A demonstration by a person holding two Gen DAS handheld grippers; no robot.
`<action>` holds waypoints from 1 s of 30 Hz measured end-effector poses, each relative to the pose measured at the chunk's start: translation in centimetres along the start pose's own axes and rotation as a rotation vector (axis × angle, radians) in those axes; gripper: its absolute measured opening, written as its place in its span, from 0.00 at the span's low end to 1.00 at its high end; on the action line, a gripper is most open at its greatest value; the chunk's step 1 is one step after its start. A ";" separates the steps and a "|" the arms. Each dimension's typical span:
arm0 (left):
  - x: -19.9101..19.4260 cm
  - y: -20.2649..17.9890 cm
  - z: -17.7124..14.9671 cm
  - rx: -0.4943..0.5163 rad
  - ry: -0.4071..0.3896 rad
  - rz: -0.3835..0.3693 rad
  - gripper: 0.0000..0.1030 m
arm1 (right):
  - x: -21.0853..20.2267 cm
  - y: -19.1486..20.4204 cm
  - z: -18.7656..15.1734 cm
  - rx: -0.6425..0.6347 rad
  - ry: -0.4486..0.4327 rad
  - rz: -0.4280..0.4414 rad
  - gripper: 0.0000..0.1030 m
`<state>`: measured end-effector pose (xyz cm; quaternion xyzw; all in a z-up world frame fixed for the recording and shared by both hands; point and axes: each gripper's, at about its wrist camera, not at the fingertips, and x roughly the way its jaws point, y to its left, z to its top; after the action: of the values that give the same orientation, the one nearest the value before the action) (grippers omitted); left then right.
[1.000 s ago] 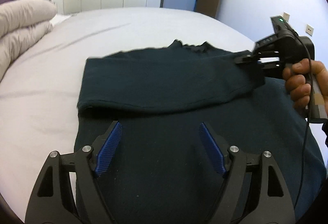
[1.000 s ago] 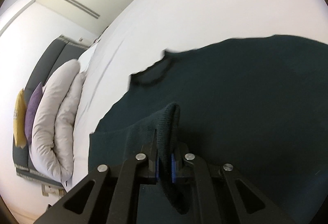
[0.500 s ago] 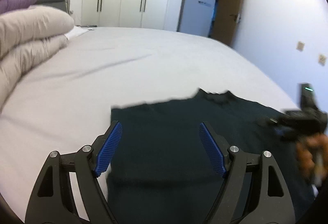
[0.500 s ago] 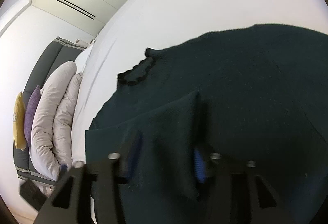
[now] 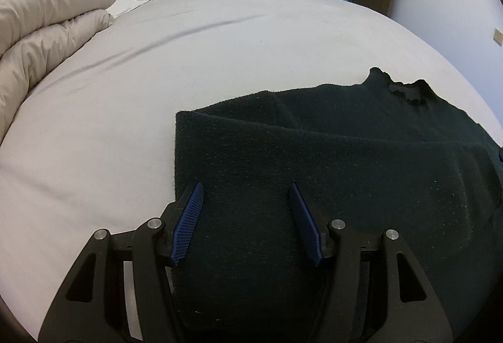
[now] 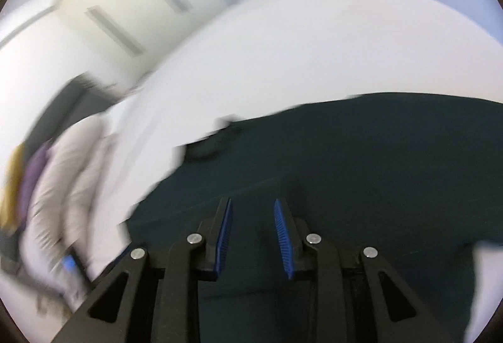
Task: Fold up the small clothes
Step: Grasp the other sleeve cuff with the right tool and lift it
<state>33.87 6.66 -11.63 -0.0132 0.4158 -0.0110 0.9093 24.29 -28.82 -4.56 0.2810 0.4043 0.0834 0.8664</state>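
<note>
Dark green sweater [image 5: 345,173] flat across bed [image 5: 188,60], collar [image 5: 405,88] pointing far-right.

sweater [image 5: 314,160] on bed [image 5: 188,60] | duvet [image 5: 47,29] far left

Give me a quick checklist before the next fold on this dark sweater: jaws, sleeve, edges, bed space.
1. Left gripper free of cloth: ok. Its jaws have just been closing but stand apart above the sweater, nothing between them.
2. Right gripper let go: ok. Jaws apart, just been closing, no cloth pinched.
3. Sleeve laid across the body: ok, it lies flat over the chest.
4. Left folded edge straight: ok, a clean line at the side.
5. Collar flat: cannot tell, it looks slightly ruffled.
6. Bed sheet beyond the sweater bare: ok; duvet sits well aside.
</note>
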 end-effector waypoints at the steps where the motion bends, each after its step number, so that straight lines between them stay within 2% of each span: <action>1: 0.0 0.1 0.1 -0.003 0.000 -0.004 0.55 | 0.4 0.9 -0.3 -0.032 0.015 0.044 0.30; 3: 0.0 0.6 -0.1 -0.011 0.000 -0.014 0.56 | 1.9 2.2 -0.8 -0.079 0.064 0.109 0.33; 4: -0.1 0.3 -1.2 -0.014 -0.004 -0.016 0.56 | 3.2 2.1 -1.1 -0.081 0.106 0.120 0.39; 5: -0.1 0.2 -1.8 -0.016 -0.007 -0.017 0.57 | 4.0 1.7 -1.3 -0.067 0.126 0.102 0.42; 6: -0.2 0.1 -2.0 -0.015 -0.008 -0.018 0.57 | 4.9 0.5 -1.3 -0.031 0.144 0.054 0.37; 7: -0.2 0.1 -2.0 -0.015 -0.006 -0.018 0.57 | 5.4 -1.8 -1.4 0.032 0.137 0.057 0.14; 8: -0.2 0.3 -2.1 -0.019 -0.010 -0.023 0.57 | 5.2 -3.5 -1.2 0.081 0.123 0.088 0.04; 9: -0.1 0.3 -2.2 -0.023 -0.011 -0.028 0.57 | 4.7 -5.4 -1.2 0.145 0.111 0.104 0.00; 11: 0.1 0.4 -2.2 -0.028 -0.011 -0.033 0.57 | 2.8 -9.1 -1.2 0.259 0.051 0.157 0.00; 12: 0.2 0.5 -2.2 -0.028 -0.012 -0.032 0.57 | 1.1 -10.6 -1.3 0.290 0.007 0.115 0.00; 13: 0.2 0.4 -2.3 -0.028 -0.012 -0.032 0.57 | -1.0 -12.0 -1.3 0.312 -0.044 0.031 0.01; 14: 0.2 0.4 -2.3 -0.027 -0.013 -0.031 0.57 | -2.7 -13.1 -1.6 0.335 -0.077 0.010 0.07; 16: 0.3 0.3 -2.2 -0.028 -0.013 -0.032 0.57 | -8.6 -16.7 -2.8 0.448 -0.182 0.063 0.48; 18: 0.3 0.3 -2.2 -0.026 -0.013 -0.030 0.57 | -13.2 -18.9 -4.1 0.500 -0.261 0.034 0.63; 19: 0.3 0.3 -2.2 -0.024 -0.013 -0.027 0.57 | -16.6 -20.6 -5.3 0.549 -0.309 -0.031 0.69; 22: 0.3 0.2 -2.2 -0.023 -0.014 -0.024 0.57 | -22.5 -25.6 -8.4 0.734 -0.372 -0.042 0.72; 25: 0.3 0.1 -2.2 -0.019 -0.014 -0.020 0.57 | -26.6 -30.0 -11.2 0.889 -0.453 -0.010 0.67; 28: 0.3 0.0 -2.2 -0.016 -0.015 -0.014 0.57 | -28.2 -32.1 -11.5 0.958 -0.480 -0.024 0.65; 30: 0.3 -0.1 -2.2 -0.016 -0.015 -0.014 0.57 | -27.6 -32.5 -10.4 0.975 -0.454 -0.031 0.66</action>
<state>32.40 6.55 -13.24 -0.0235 0.4089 -0.0138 0.9122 -4.34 -61.65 -9.92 0.6555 0.2027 -0.1898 0.7023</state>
